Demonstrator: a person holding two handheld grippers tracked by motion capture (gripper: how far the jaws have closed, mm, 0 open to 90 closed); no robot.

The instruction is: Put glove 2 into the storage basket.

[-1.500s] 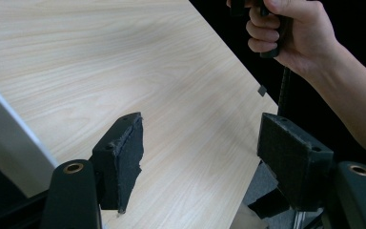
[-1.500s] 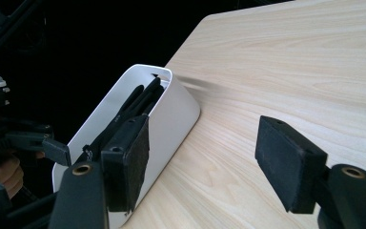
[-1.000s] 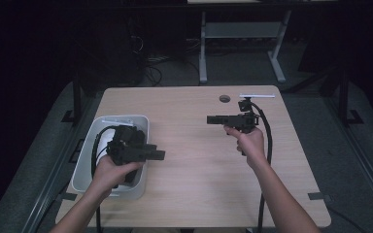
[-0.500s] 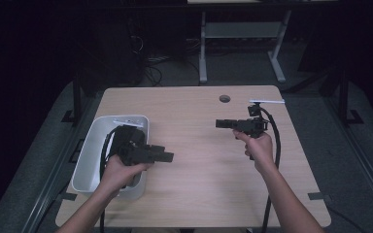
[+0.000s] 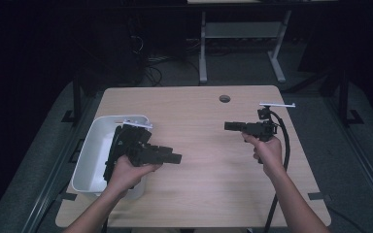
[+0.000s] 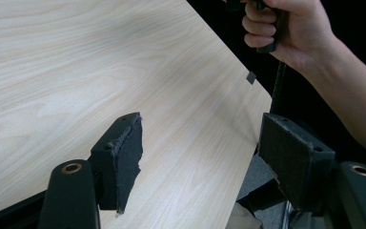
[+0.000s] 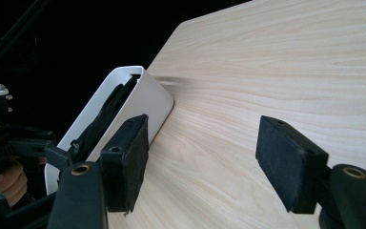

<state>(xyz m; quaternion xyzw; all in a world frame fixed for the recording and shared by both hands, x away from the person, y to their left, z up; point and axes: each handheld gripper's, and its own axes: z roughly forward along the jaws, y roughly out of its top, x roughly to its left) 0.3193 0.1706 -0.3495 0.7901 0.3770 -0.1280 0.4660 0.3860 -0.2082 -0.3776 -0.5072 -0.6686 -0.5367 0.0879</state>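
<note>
At the left edge of the pale wooden table (image 5: 209, 145) stands a white rectangular plastic bin (image 5: 90, 155) with dark contents. The left gripper (image 5: 175, 158) hovers beside it, jaws spread and empty. The right gripper (image 5: 229, 126), jaws also spread on nothing, faces it across the table. This looks like an approach; next, one gripper likely must turn toward the bin.

A dim lab or recording studio: a bare wooden table (image 5: 199, 111) at frame centre, cables (image 5: 150, 73) on grey carpet upper left, a white desk frame (image 5: 238, 34) at top
</note>
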